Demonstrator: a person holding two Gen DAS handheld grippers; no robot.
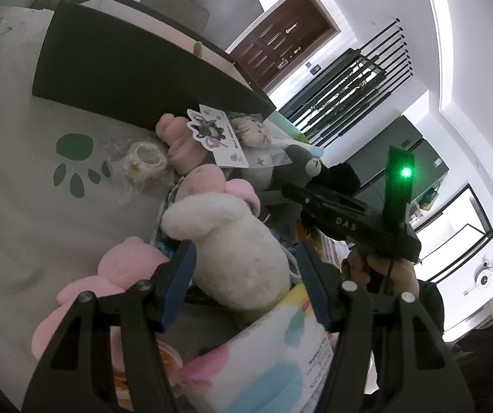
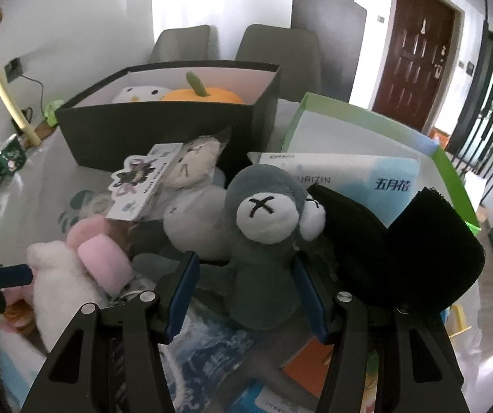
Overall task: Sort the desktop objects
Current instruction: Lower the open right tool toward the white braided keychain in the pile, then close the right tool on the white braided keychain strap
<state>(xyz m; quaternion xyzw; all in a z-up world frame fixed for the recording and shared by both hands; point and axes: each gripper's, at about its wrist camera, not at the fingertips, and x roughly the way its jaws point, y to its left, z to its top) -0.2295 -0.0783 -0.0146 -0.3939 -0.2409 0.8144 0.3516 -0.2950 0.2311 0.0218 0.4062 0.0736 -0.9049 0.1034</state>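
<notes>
A white plush bunny lies on the toy pile, and my left gripper is shut on its body, both blue pads against it. In the right wrist view the same white plush bunny shows at the left, with a left fingertip beside it. My right gripper is shut on a grey plush with cross-stitched eyes, held upright and facing the camera. The left wrist view shows that grey plush at the tip of the right tool. Behind stands an open black box holding a white plush and an orange pumpkin plush.
A bagged cat plush with a card, pink plushes, a bagged tape roll and tissue packs crowd the cloth-covered table. A green-edged box stands right of the black box. Black fabric lies close on the right.
</notes>
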